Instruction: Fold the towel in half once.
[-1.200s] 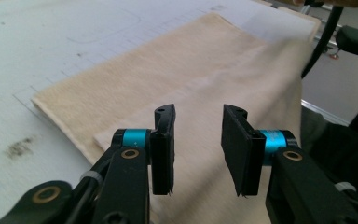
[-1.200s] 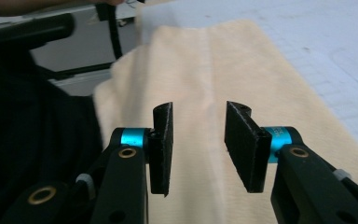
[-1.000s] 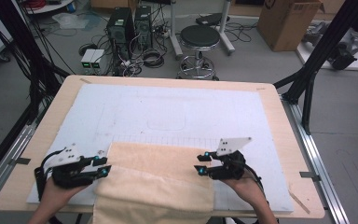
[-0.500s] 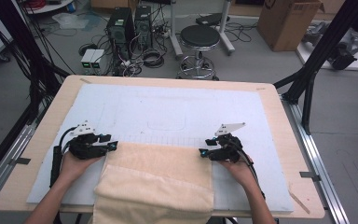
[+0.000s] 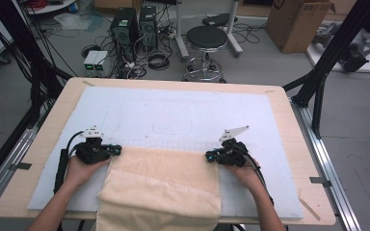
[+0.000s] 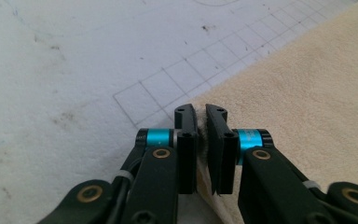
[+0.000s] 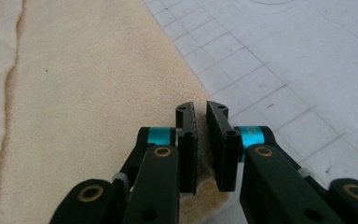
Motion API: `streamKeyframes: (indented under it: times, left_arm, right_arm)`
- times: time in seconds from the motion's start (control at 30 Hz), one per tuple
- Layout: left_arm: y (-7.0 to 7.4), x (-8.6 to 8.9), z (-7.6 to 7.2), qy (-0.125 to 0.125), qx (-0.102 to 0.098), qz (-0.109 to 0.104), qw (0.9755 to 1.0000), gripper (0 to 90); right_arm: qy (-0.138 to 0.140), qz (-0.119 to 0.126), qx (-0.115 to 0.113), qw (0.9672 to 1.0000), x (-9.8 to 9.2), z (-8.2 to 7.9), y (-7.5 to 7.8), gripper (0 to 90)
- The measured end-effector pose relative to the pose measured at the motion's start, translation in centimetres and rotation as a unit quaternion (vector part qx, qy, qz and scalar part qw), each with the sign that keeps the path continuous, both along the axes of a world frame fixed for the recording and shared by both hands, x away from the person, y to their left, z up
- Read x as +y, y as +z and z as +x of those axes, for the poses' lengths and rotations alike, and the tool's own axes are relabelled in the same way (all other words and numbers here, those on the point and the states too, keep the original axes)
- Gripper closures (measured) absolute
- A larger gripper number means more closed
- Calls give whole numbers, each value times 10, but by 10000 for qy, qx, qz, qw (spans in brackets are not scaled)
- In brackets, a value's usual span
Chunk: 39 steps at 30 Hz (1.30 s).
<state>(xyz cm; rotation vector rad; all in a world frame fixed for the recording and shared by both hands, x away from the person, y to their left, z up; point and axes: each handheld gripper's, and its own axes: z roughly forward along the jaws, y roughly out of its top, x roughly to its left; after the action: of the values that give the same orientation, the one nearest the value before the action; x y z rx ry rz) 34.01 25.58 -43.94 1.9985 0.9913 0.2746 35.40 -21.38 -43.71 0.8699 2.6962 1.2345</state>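
towel (image 5: 166, 185): near edge, far corners in tongs | left gripper (image 5: 115, 150): just clamped on left corner | right gripper (image 5: 210, 156): just clamped on right corner

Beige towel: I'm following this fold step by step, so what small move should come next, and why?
Probably lift both far corners together and carry them toward the near edge. The left hand-held gripper and right hand-held gripper have just closed, each pinching a far corner of the beige towel, which lies flat on the white mat.

A black stool (image 5: 206, 39) stands near a cardboard box (image 5: 296, 24).
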Motion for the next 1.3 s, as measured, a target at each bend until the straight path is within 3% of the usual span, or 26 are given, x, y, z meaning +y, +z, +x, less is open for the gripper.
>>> streamKeyframes:
  times: [0.13,0.2,0.27,0.3,0.5,0.67,0.8,0.87,0.93,1.1,1.13,1.17,1.2,1.3]
  left_arm:
    - [3,0,8,211,-52,-151,9996,857]
    - [9,-4,15,289,-201,-69,9994,858]
    - [20,-8,25,452,-297,-137,9984,858]
    - [27,-9,31,520,-359,-153,9979,858]
    - [61,-20,72,872,-549,-112,9946,859]
    - [74,-27,92,1063,-686,-153,9919,858]
    - [65,-28,103,1163,-545,-19,9917,811]
    - [56,-27,107,1141,-342,233,9926,701]
    - [51,-24,105,1096,-304,289,9931,661]
    - [37,-17,94,839,-211,83,9962,603]
    - [35,-17,93,731,-115,11,9973,598]
    - [32,-18,92,544,49,8,9985,582]
    - [31,-20,91,435,88,73,9990,566]
    - [25,-26,79,222,-106,-79,9997,575]
  right_arm:
    - [-131,-148,-158,9997,0,7,9,848]
    - [-210,-272,-261,9991,3,13,19,850]
    - [-322,-351,-426,9980,5,22,31,850]
    - [-351,-392,-546,9971,6,27,36,850]
    - [-705,-562,-774,9929,7,68,64,851]
    - [-1069,-598,-827,9890,3,101,84,851]
    - [-1208,-450,-781,9886,1,112,78,815]
    - [-1303,-485,-643,9882,0,117,67,666]
    - [-1380,-375,-472,9886,-4,119,60,638]
    - [-1269,-125,-442,9909,-10,108,55,580]
    - [-1215,-62,-470,9915,-11,103,53,580]
    - [-1180,14,-465,9919,-11,100,52,575]
    - [-1127,184,-408,9926,-11,93,49,572]
    - [-914,209,-463,9945,-5,80,45,561]
